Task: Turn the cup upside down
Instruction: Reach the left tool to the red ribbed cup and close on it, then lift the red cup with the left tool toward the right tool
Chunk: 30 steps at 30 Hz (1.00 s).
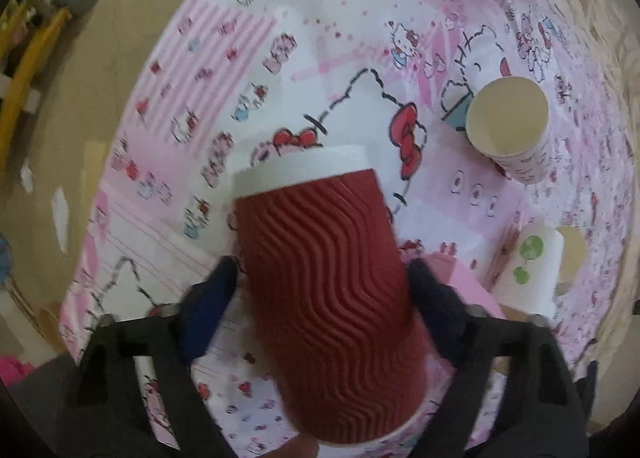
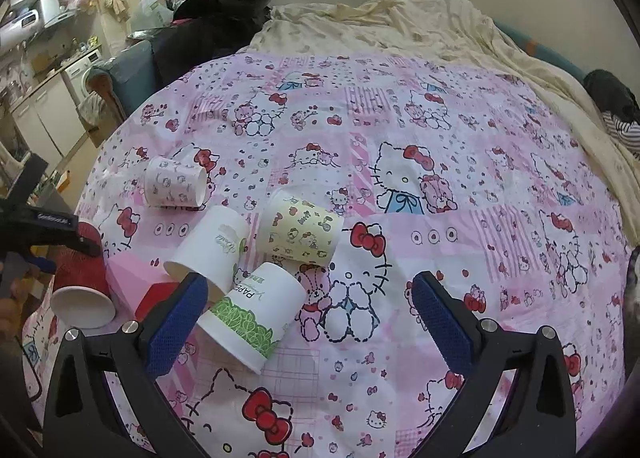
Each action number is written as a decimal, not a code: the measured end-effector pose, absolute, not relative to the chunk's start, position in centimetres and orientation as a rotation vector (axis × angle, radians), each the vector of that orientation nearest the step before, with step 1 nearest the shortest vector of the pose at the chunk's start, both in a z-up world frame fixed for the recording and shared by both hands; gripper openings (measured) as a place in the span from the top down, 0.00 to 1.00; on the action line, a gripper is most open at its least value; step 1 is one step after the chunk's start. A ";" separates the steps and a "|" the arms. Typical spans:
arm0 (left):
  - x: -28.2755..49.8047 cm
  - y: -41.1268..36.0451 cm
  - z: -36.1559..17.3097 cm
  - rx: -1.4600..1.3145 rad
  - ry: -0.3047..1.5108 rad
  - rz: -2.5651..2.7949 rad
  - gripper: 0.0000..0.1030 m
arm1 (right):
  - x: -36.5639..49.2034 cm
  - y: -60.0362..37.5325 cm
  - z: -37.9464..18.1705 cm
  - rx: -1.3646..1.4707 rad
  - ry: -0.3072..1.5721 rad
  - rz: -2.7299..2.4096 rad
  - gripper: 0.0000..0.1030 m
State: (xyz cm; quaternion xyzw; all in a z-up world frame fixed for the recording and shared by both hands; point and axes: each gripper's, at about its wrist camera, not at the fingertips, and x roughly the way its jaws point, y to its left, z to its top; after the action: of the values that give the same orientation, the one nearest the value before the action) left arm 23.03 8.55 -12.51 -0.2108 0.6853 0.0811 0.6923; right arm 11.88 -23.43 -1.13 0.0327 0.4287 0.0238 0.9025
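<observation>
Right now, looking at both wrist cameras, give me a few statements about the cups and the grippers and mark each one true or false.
1. The left gripper holds the red ribbed cup. True.
2. The right gripper is clamped on a cup. False: it is open and holds nothing.
3. The green-leaf cup lies on its side on the bedsheet. True.
4. The red ribbed cup is blue inside. False: its inside is white.
5. The yellow patterned cup lies near the white cup. True.
</observation>
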 end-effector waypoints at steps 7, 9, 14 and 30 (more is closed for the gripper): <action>20.6 7.9 -9.0 -0.475 1.493 0.089 0.31 | 11.3 -23.6 -0.2 0.050 0.855 0.034 0.00; 19.3 7.3 -7.7 -0.461 1.495 0.036 0.31 | 11.3 -23.9 0.0 0.060 0.853 0.026 0.00; 15.4 4.4 -6.3 -0.369 1.551 -0.093 0.31 | 10.6 -24.8 0.4 0.088 0.851 -0.001 0.00; 9.5 -7.8 -11.1 -0.092 1.741 -0.222 0.30 | 5.6 -27.6 0.3 0.214 0.902 -0.050 0.00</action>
State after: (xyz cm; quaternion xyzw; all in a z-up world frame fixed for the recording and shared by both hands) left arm 9.48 -7.81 -11.14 -0.0404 0.7628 -0.0971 0.6380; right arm 5.63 -27.64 0.33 0.1032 0.4349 -0.0242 0.8942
